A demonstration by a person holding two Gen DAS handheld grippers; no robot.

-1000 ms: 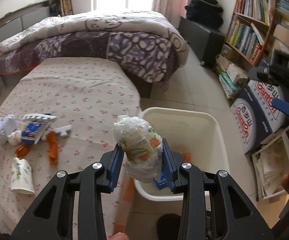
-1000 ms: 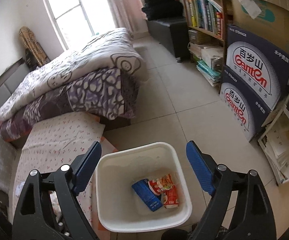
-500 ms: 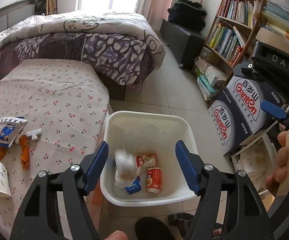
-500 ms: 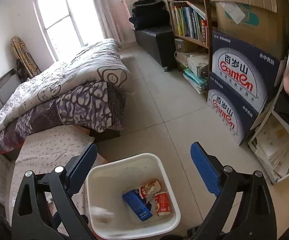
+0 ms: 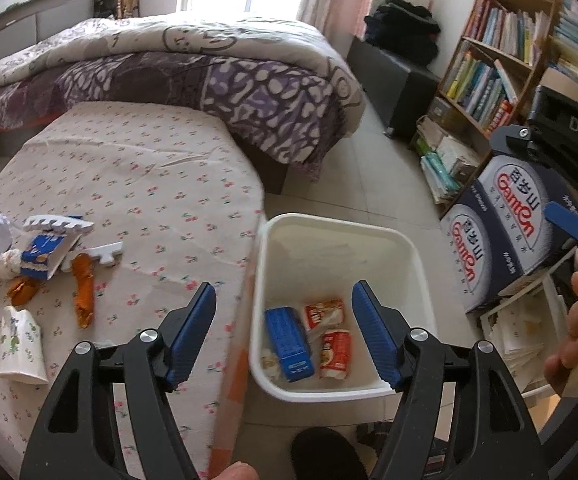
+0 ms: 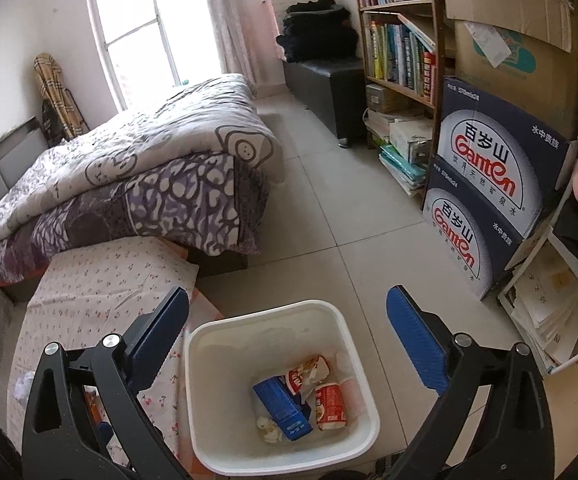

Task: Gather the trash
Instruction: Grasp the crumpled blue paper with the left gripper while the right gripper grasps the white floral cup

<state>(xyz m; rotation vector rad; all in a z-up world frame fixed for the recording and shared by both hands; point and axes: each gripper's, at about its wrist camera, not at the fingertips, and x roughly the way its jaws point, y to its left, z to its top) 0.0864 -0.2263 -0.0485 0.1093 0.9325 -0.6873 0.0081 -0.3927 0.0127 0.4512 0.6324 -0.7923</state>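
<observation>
White plastic bin (image 5: pixel 417 248) holds four wrappers; six scraps (image 5: pixel 45 248) remain on the cherry-print bench (image 5: pixel 161 184). Left claw (image 5: pixel 285 336) gapes empty; right claw (image 6: pixel 289 340) empty, widening.

My bin (image 5: pixel 417 264) stands on the floor (image 6: pixel 329 200), touching the right edge of the mattress (image 5: pixel 149 184). In the bin lie a box (image 5: pixel 289 338), two packets (image 5: pixel 325 314) and a wad (image 5: pixel 269 360). On the mattress, left of the bin, lie scraps (image 5: pixel 49 248) and a carton (image 5: pixel 21 344). Behind the mattress lies a quilt (image 5: pixel 209 64). Right of the bin stand stacked cases (image 6: pixel 489 184), with shelves (image 6: pixel 397 48) behind them.
</observation>
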